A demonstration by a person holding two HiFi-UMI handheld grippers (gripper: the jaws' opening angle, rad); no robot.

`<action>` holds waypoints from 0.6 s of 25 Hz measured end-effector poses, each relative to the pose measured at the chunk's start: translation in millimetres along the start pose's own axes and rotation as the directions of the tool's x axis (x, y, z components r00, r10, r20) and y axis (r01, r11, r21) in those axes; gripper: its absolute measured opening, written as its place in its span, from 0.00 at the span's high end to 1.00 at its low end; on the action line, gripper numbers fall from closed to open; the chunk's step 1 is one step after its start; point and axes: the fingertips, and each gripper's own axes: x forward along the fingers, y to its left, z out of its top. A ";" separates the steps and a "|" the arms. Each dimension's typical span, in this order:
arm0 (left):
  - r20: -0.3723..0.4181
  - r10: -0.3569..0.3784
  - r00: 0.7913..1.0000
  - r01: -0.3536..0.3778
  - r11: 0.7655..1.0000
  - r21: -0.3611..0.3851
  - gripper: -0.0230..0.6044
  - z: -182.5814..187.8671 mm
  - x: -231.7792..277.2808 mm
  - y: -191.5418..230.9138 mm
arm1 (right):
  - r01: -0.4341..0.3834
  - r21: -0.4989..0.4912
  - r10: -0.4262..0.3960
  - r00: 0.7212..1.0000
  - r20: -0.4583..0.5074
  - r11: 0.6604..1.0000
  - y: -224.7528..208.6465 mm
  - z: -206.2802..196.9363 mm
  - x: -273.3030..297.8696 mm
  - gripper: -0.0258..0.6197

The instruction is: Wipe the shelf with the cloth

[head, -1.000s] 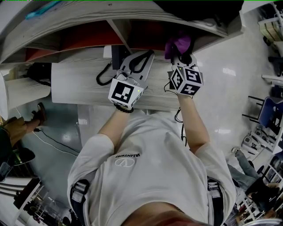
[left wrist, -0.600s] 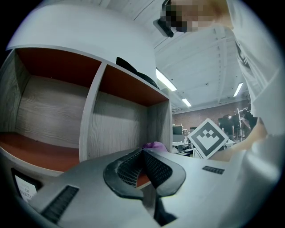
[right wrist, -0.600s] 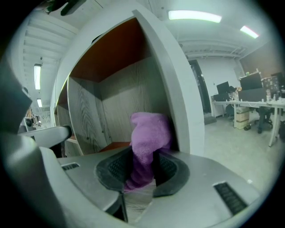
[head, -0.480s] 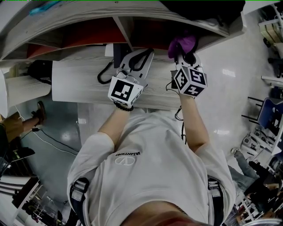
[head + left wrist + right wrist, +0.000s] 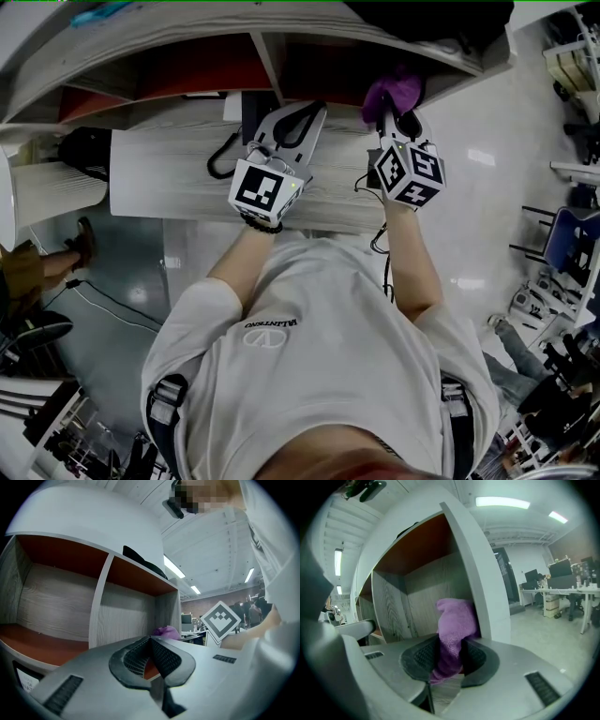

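Right gripper view shows the right hand-held gripper (image 5: 449, 657) pinching the purple cloth (image 5: 457, 620), which points straight ahead into the shelf (image 5: 417, 606), in its right compartment. The left hand-held gripper (image 5: 151, 660), pressed together and empty, waits further left.

The head view looks steeply down on the shelf (image 5: 270, 66), while both gripper views peer closely along their jaws into its compartments, all sharing the cloth (image 5: 394, 92).
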 end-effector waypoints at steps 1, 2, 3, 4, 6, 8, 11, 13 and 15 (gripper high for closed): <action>0.003 0.000 1.000 0.000 1.000 0.000 0.96 0.6 -1.1 1.7 | 0.001 0.000 -0.001 1.000 0.003 1.000 1.4 1.2 0.3 0.80; 0.006 0.000 1.000 0.000 1.000 0.000 0.96 1.1 -2.5 3.7 | 0.002 0.000 -0.002 1.000 0.006 1.000 3.1 2.2 0.8 0.80; 0.008 -0.001 1.000 0.001 1.000 0.001 0.96 1.8 -3.9 5.2 | 0.004 0.000 -0.004 1.000 0.009 1.000 4.5 3.3 0.8 0.80; 0.009 -0.001 1.000 0.001 1.000 0.001 0.96 2.8 -4.9 5.5 | 0.004 0.000 -0.004 1.000 0.012 1.000 5.0 4.9 0.1 0.80; 0.010 -0.003 1.000 0.003 1.000 0.000 0.96 5.2 -5.8 2.7 | 0.006 0.001 -0.006 1.000 0.017 1.000 3.2 9.1 -3.6 0.80; 0.012 -0.003 1.000 0.003 1.000 -0.005 0.96 6.7 -6.8 1.7 | 0.008 0.003 -0.008 1.000 0.023 1.000 2.4 13.0 -6.1 0.80; 0.018 -0.005 1.000 0.005 1.000 -0.008 0.96 8.3 -9.0 4.0 | 0.014 0.000 -0.014 0.999 0.032 1.000 4.1 17.6 -7.6 0.80; 0.023 -0.007 1.000 0.007 1.000 -0.008 0.96 10.3 -9.8 4.1 | 0.016 -0.002 -0.016 0.999 0.039 1.000 5.1 21.0 -9.9 0.80; 0.028 -0.009 1.000 0.010 1.000 -0.007 0.96 11.9 -10.2 3.6 | 0.017 -0.005 -0.017 0.999 0.048 1.000 5.9 24.9 -12.3 0.80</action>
